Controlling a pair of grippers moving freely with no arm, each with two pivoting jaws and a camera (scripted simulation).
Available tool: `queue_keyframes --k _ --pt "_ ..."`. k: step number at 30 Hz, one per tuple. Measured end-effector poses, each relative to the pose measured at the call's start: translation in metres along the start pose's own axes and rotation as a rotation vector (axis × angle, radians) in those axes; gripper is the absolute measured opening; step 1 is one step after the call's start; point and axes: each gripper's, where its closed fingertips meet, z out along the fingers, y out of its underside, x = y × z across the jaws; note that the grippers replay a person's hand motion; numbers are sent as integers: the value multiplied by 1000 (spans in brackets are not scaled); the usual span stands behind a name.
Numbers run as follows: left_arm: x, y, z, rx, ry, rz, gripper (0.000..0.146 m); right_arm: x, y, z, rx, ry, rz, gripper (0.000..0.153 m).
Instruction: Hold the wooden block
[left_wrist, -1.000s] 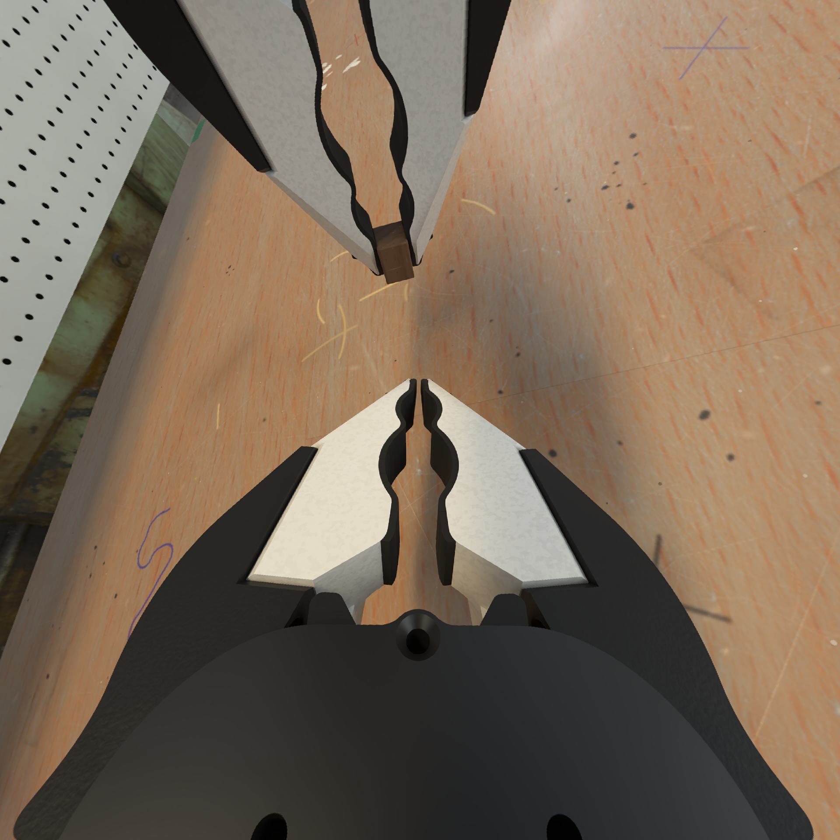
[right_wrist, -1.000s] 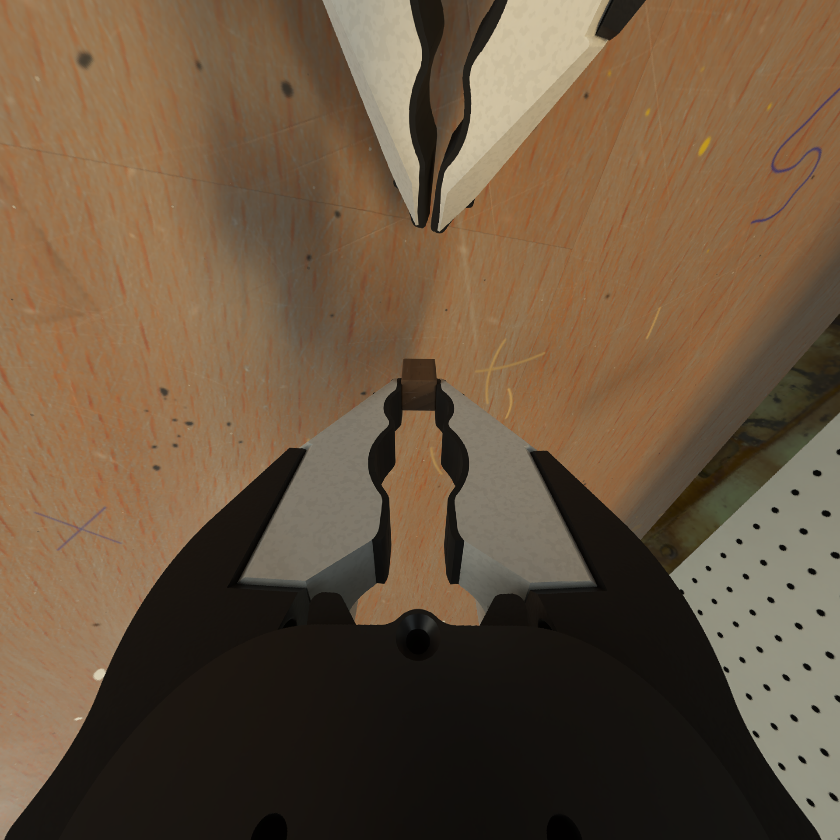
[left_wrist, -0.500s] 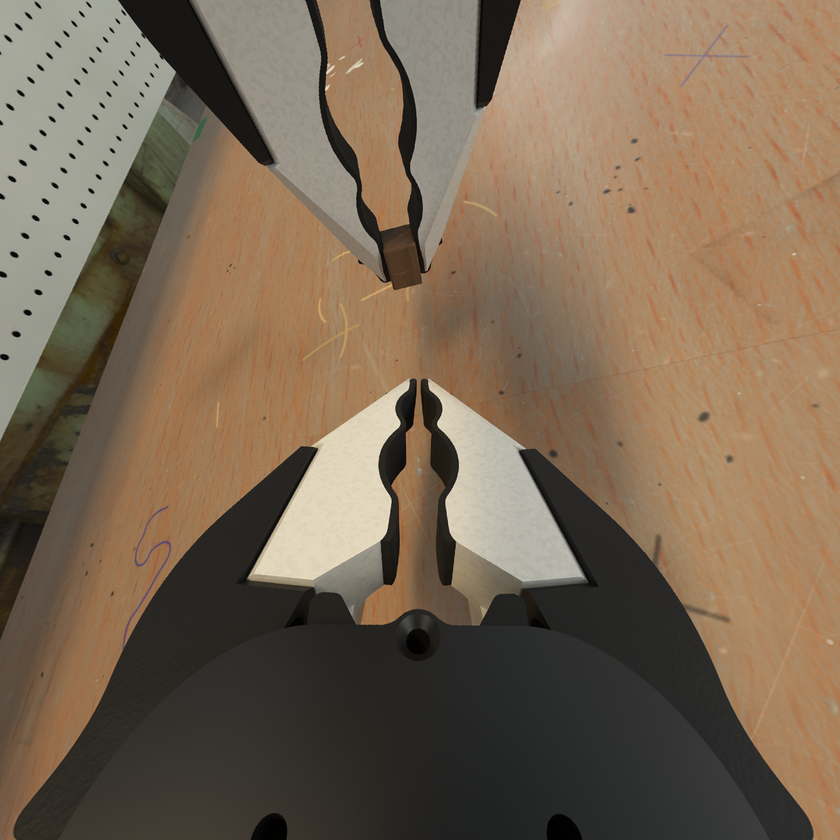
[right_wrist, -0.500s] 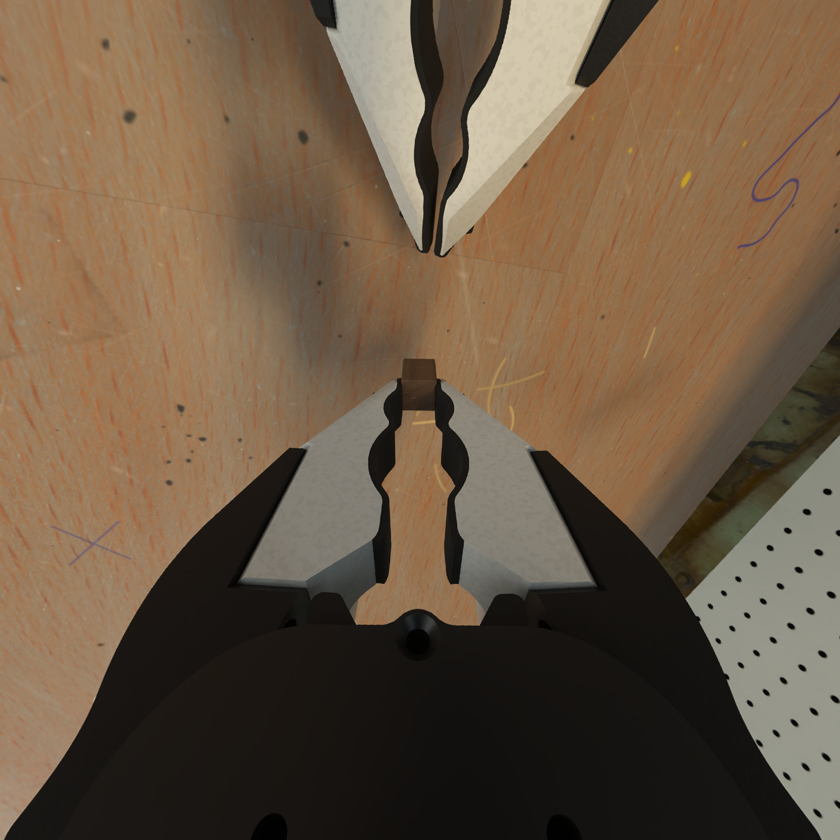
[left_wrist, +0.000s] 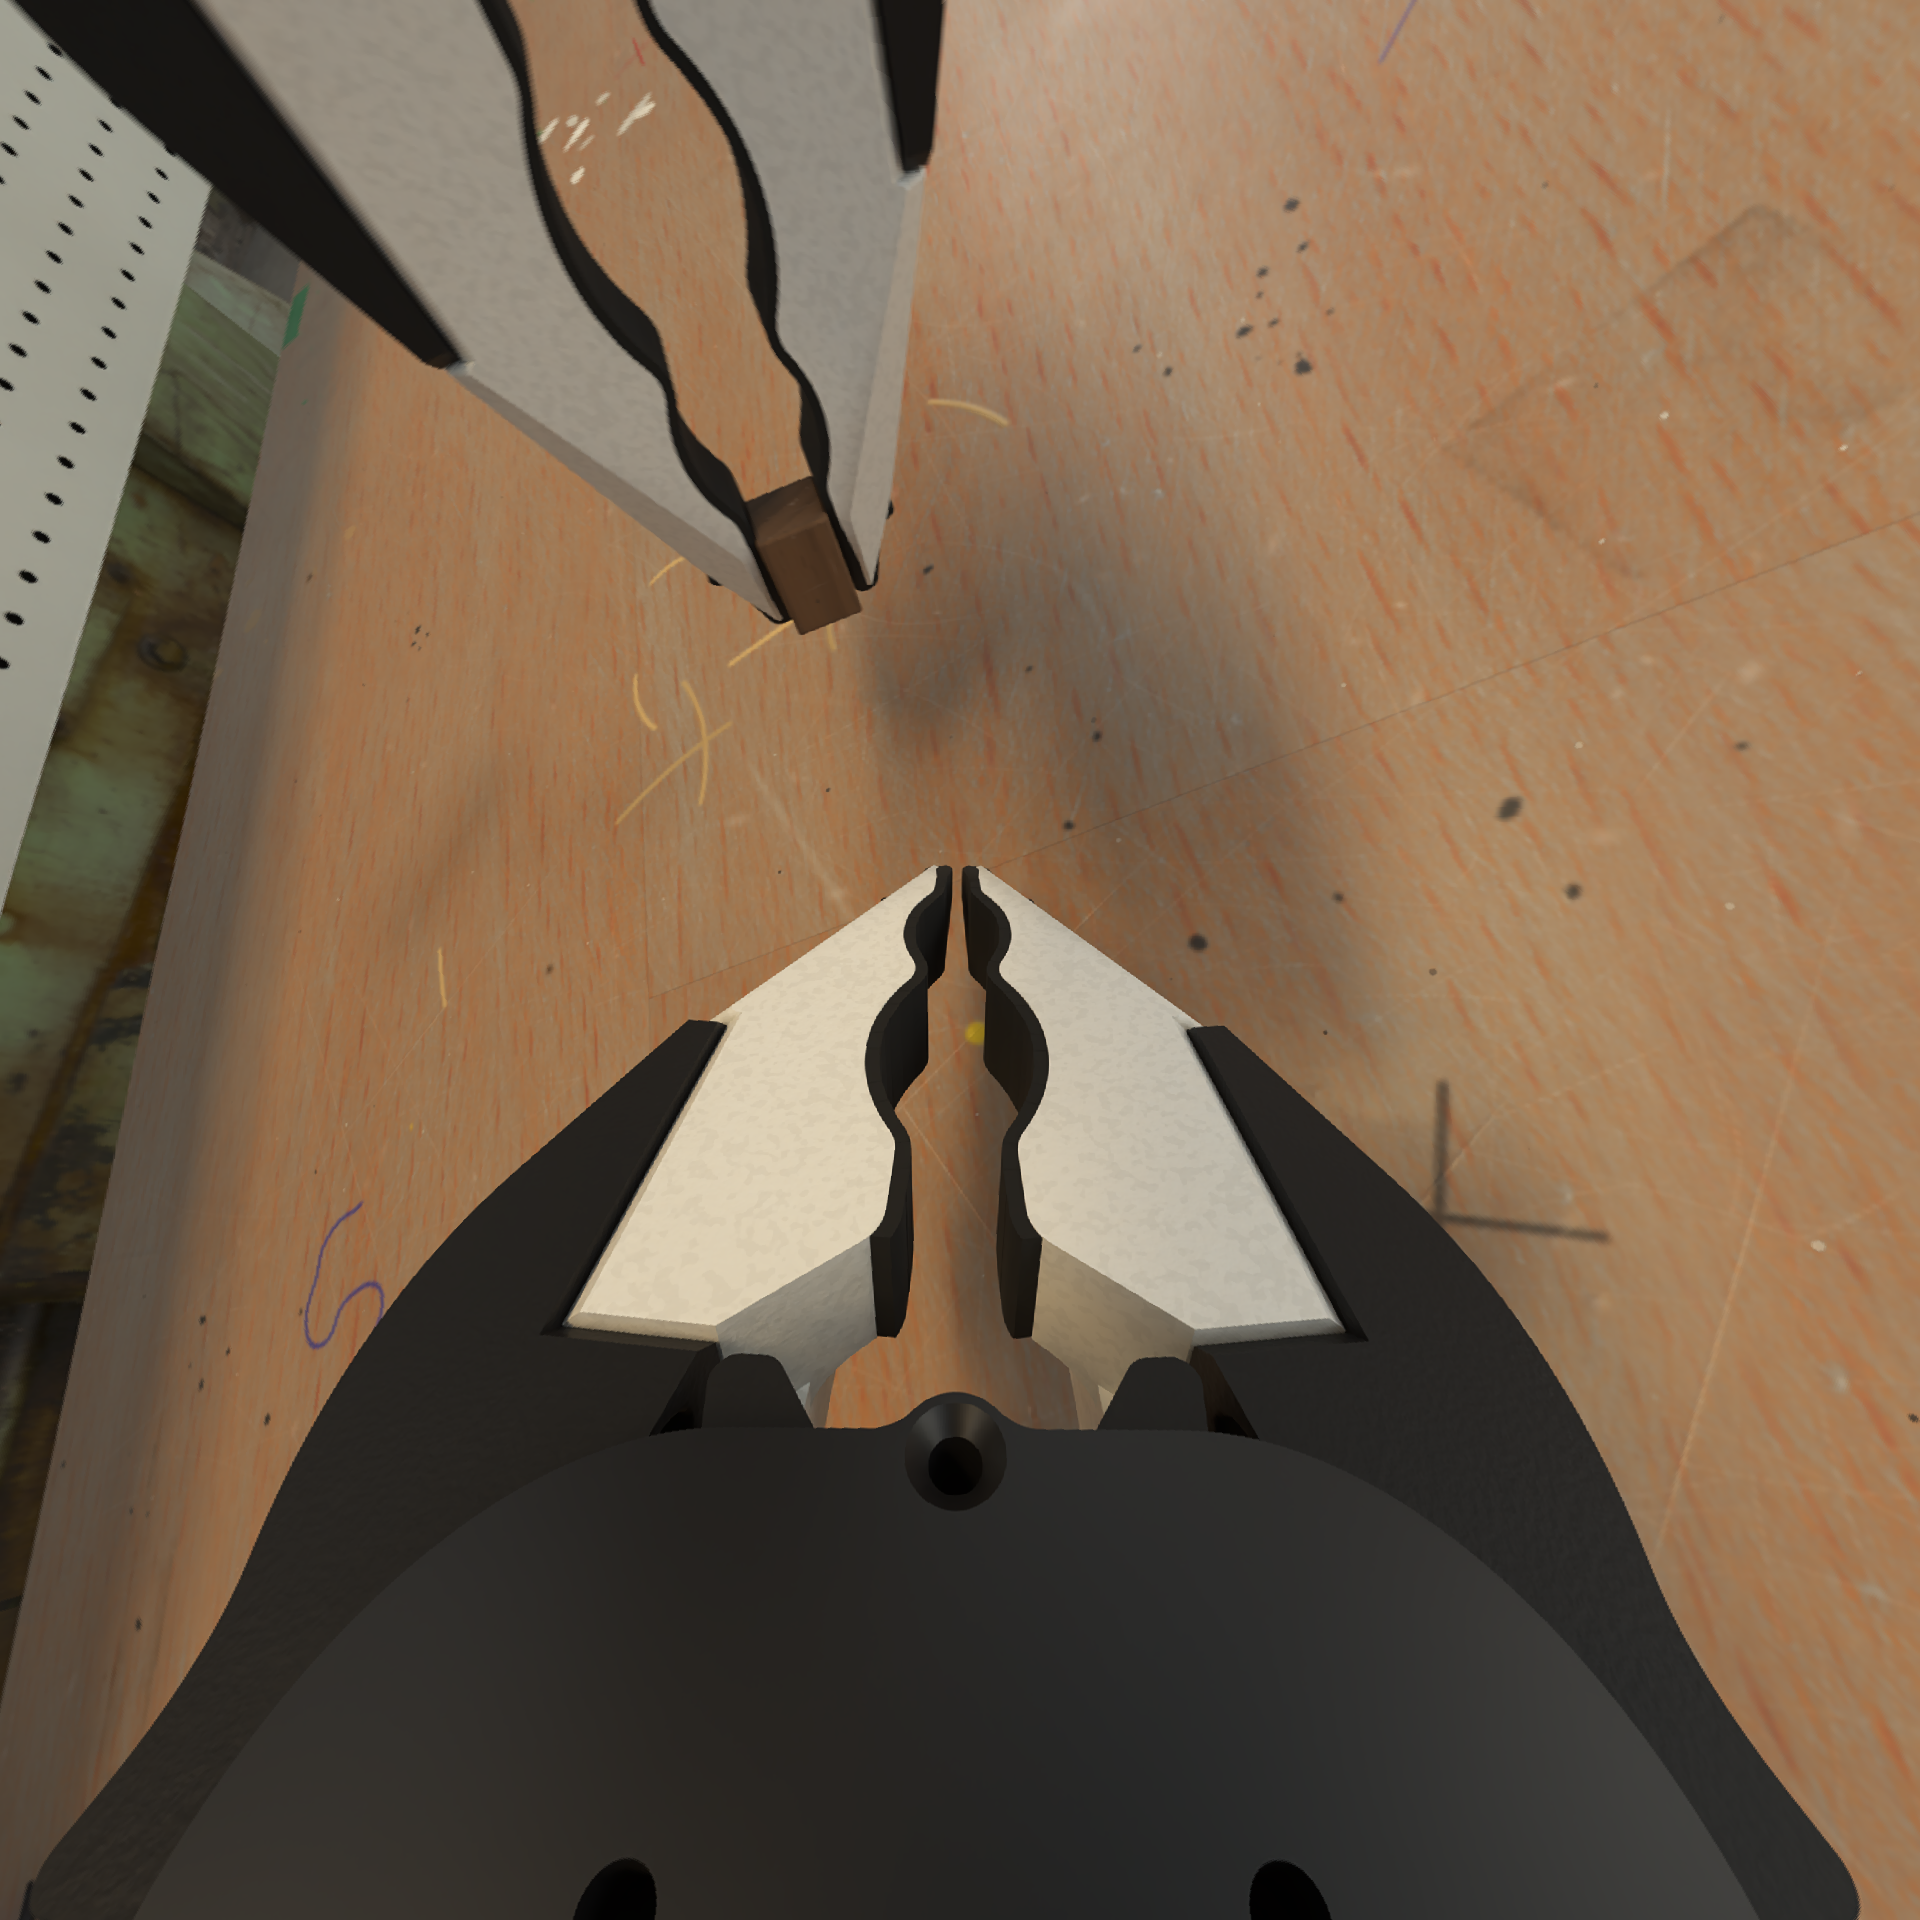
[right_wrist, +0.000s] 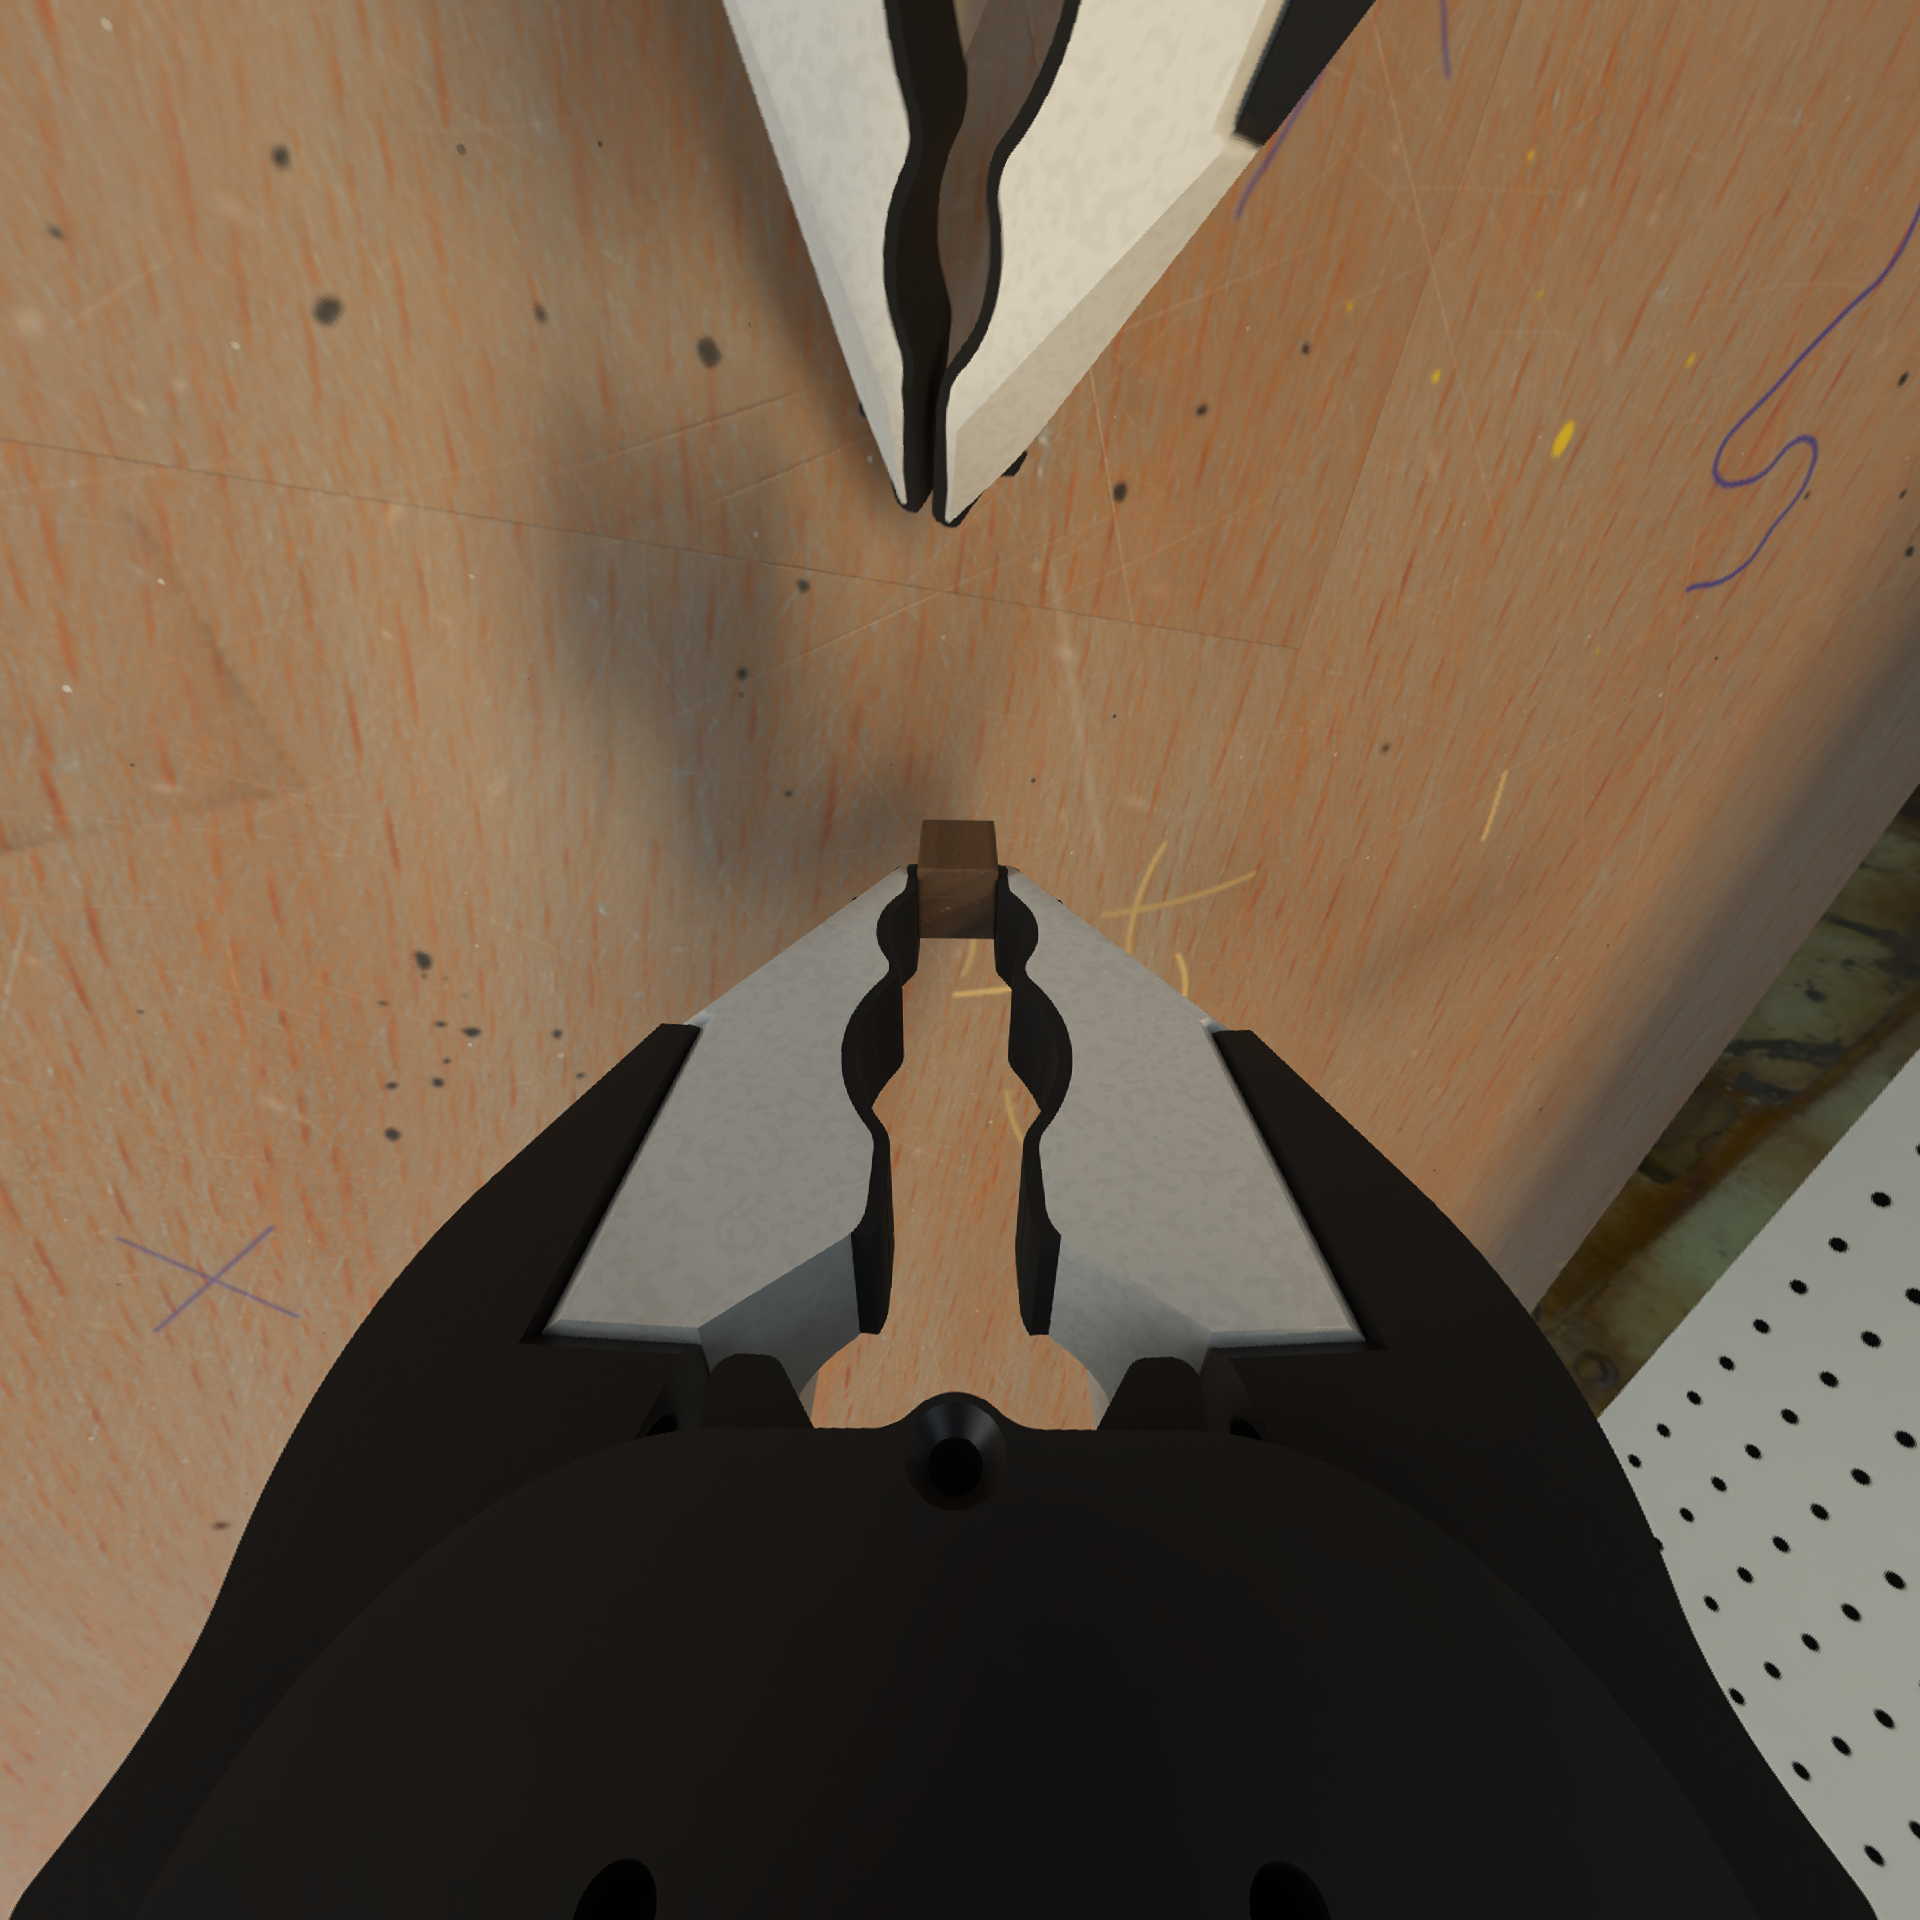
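Note:
A small dark brown wooden block (right_wrist: 957, 891) sits clamped between the tips of my right gripper (right_wrist: 957, 883), held above the wooden table (right_wrist: 416, 623). In the left wrist view the same block (left_wrist: 808, 566) shows at the tips of the right gripper (left_wrist: 816, 582), which reaches in from the top. My left gripper (left_wrist: 956, 878) is shut and empty, its tips facing the block with a gap of bare table between them. In the right wrist view the left gripper (right_wrist: 928, 504) points in from the top, shut.
The worn table top (left_wrist: 1455, 623) has dark specks, yellow scratches and pen marks. Its edge runs along the left of the left wrist view, beside a white perforated panel (left_wrist: 73, 364). The same panel (right_wrist: 1787, 1455) shows at lower right in the right wrist view.
The two grippers have come closer together: the right gripper with the block looms larger and lower in the left wrist view. The grip on the block is unchanged.

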Motion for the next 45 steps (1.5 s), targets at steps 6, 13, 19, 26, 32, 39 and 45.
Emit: queue_keyframes --k 6,13,19,26,32,39,45 --pt "4 1 7 -19 0 21 2 -4 -3 0 41 -19 12 13" --pt "-3 -1 4 15 -10 -31 1 -5 -7 -2 111 -35 31 13" --pt "-6 -3 2 38 -14 -52 1 -5 -7 -4 166 -39 52 13" --pt "-8 -8 -1 69 -9 -78 2 -5 -6 -6 207 -22 57 13" --pt "-10 -13 -4 95 -18 -83 2 -4 -6 -9 252 -2 82 13" --pt "-13 -20 -10 126 -37 -89 2 -4 -7 -13 317 15 129 13" --pt "-22 -32 -23 181 -69 -113 2 -2 -10 -21 468 27 229 13"
